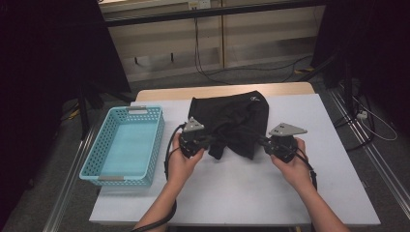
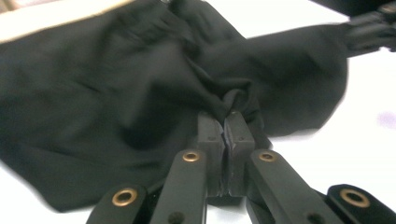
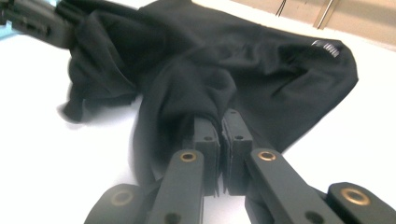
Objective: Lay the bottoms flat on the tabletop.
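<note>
**Both grippers pinch the cloth's near edge**

Nearest the person, the left gripper [image 1: 209, 141] has its jaws pressed together on a bunched fold of the black cloth [image 1: 232, 118]. The right gripper [image 1: 263, 142] is likewise clamped on the fabric. Each bite sits on the near hem, so the cloth spreads away from both grippers toward the table's [image 1: 329, 159] far edge, its long axis running roughly left to right between them. Slack hangs between the two bites. The basket [image 1: 126, 145] lies just left of the left gripper, which makes that hand the nearer one if the cloth goes there.
</note>
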Available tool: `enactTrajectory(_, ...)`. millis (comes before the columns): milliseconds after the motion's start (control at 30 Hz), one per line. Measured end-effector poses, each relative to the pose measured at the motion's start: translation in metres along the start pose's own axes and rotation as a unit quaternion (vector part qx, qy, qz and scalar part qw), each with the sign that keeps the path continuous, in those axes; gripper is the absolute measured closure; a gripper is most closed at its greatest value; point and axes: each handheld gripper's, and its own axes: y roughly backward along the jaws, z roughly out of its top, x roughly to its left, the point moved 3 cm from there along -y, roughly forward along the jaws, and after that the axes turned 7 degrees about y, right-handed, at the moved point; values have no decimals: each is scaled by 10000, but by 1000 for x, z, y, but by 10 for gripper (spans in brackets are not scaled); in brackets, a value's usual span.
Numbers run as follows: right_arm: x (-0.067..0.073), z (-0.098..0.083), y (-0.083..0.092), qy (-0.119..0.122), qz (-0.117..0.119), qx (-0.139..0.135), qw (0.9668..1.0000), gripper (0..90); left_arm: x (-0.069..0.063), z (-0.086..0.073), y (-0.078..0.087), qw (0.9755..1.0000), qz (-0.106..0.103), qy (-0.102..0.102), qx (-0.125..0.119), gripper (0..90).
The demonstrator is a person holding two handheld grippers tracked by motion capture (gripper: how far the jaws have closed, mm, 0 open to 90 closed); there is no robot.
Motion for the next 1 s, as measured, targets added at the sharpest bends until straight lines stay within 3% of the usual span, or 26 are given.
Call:
enactTrajectory(167, -12, 1, 6, -186, -90, -74, 9998, 865, 14, -1, 3, 9998, 191, 48, -22, 877)
enactTrajectory(367, -11, -16, -11, -173, -108, 288, 9994, 851, 20, -8, 0, 9995, 269, 128, 62, 875)
enactTrajectory(400, -12, -17, -12, -160, -109, 350, 9992, 845, 20, -9, 0, 9995, 291, 68, 109, 875)
enactTrajectory(567, -15, -22, -10, -55, -224, 566, 9981, 717, 22, -13, 1, 9994, 277, 66, 172, 872)
enactTrajectory(733, -13, -24, 6, -40, -177, 558, 9983, 643, 23, -14, 4, 9994, 291, 80, 151, 870)
enactTrajectory(1000, 5, -14, 22, 114, 109, 242, 9996, 663, 19, -15, 6, 9996, 238, 74, 150, 870)
